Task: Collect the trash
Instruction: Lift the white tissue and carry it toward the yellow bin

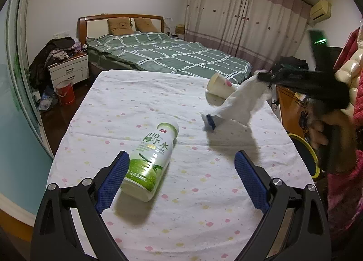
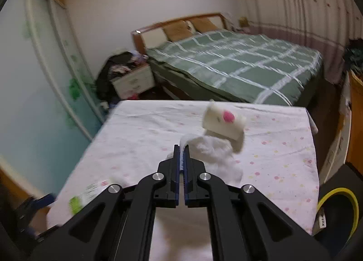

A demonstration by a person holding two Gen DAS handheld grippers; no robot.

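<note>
White tissue (image 2: 204,150) hangs clamped in the right hand-held gripper (image 2: 180,147) above the counter (image 1: 158,102), cup (image 2: 223,122) at one o'clock. Left hand-held gripper (image 1: 181,159) gapes beside the bottle (image 1: 150,159).

The bottle (image 1: 150,161) label reads "100" and "245".

Bottle: green-and-white plastic drink bottle (image 1: 151,160) lying on its side on the table, near edge.
Tissue: crumpled white paper tissue (image 1: 244,102), lifted, hanging.
Cup: cream paper cup (image 1: 219,85) with pink spot, tipped over, far side.
</note>
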